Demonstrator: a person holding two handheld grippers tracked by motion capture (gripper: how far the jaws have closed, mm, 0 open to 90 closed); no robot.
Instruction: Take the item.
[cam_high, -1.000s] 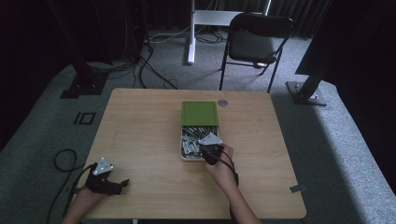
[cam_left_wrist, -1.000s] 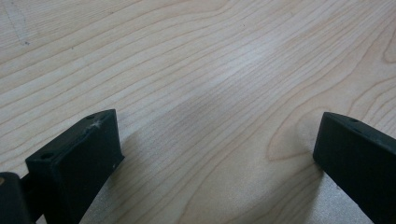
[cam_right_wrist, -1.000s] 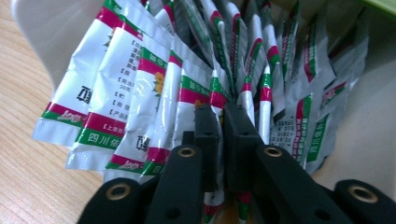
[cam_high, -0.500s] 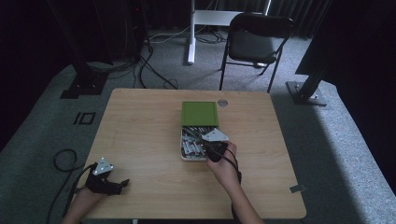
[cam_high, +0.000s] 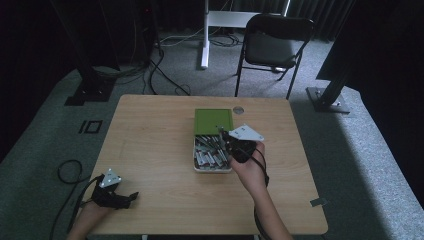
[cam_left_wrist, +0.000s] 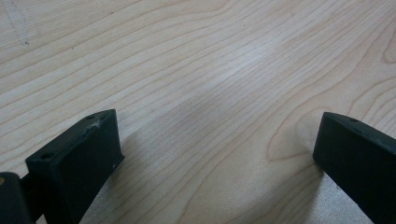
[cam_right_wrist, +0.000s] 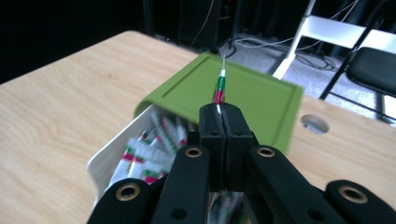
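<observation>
From the high view, a pale wood-grain counter (cam_high: 160, 150) stood on grey carpet in a dim room, with dark curtains behind it. A black folding chair (cam_high: 272, 47) and a white stand leg (cam_high: 205, 35) sat beyond the far edge, and cables (cam_high: 160, 65) trailed across the floor. A round cable hole (cam_high: 238, 109) was cut near the counter's far edge. Mid-counter lay a white tray (cam_high: 212, 169) full of small red, green and white packets (cam_high: 209, 155), its green lid (cam_high: 214, 121) slid toward the far end. The right hand-held gripper (cam_high: 225, 141) hovered over the tray's right side. The left hand-held gripper (cam_high: 131, 196) rested near the counter's near left corner, well apart from the tray.

In the left gripper view, its jaws stood wide apart over bare wood (cam_left_wrist: 210, 93).

In the right gripper view, the jaws were pressed together on a thin packet (cam_right_wrist: 220, 86) standing up above the lid (cam_right_wrist: 243, 98), with the tray (cam_right_wrist: 112, 154) and loose packets (cam_right_wrist: 149, 154) below.
</observation>
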